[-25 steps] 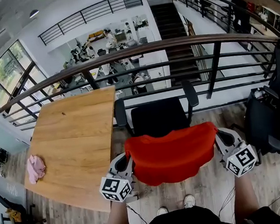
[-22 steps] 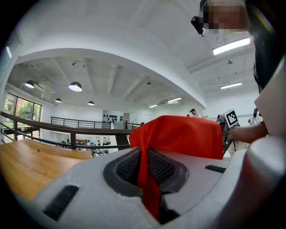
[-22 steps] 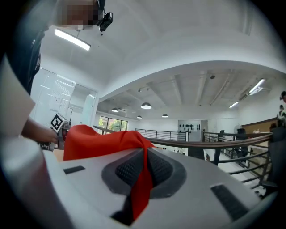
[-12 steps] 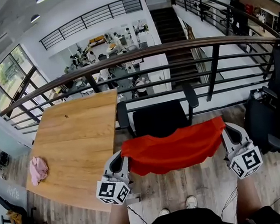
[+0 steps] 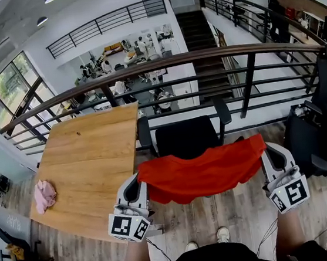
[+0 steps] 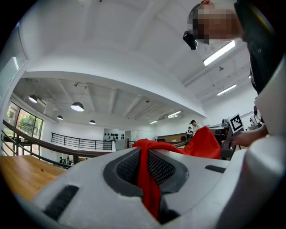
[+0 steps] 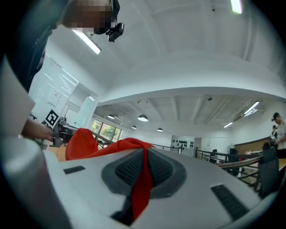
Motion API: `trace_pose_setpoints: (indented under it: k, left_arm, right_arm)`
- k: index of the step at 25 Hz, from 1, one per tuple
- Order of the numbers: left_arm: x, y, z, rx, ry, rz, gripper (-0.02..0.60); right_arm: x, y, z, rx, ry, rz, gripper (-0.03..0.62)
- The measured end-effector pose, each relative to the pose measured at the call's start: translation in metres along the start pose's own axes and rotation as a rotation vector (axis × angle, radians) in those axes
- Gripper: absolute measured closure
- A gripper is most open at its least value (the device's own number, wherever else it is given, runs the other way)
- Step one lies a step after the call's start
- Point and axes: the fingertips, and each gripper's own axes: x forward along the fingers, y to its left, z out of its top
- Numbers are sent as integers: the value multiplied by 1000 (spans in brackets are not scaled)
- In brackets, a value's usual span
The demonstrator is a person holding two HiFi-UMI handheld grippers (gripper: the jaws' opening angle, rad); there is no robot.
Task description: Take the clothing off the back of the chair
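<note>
Nearest you, your left gripper (image 5: 138, 184) and right gripper (image 5: 266, 154) are each clamped on one end of the red garment (image 5: 201, 172). Each gripper view shows a fold of red cloth pinched tight between the pads.

The garment spans the two grippers with its long axis running side to side across you. In the head view its right end sits a little higher, and the middle sags in soft folds. Neither hand looks nearer to it, so both carry it alike. It is plain bright red, thin and limp, and would likely drape and drag over an edge.

It hangs over the chair (image 5: 188, 137). The chair's back is hidden under the cloth, so you cannot tell whether the hem is clear of it. The chair lies just beyond and below the fingers, so the next move likely has to go up and toward you.

Farther off, the table (image 5: 90, 159) stands to the left, with the railing (image 5: 161, 62) behind.
</note>
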Motion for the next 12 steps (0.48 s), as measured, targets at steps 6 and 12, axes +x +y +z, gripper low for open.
trace_pose_setpoints:
  k: [6,12]
  left_arm:
    - [-16,-2,22,-5,-39,-11,541]
    - [-36,-5,30,-1,-50,-38,541]
  right_arm:
    - [-11,21,24,-26,-29,12,566]
    - [-26,44,34,-23,-31,8,565]
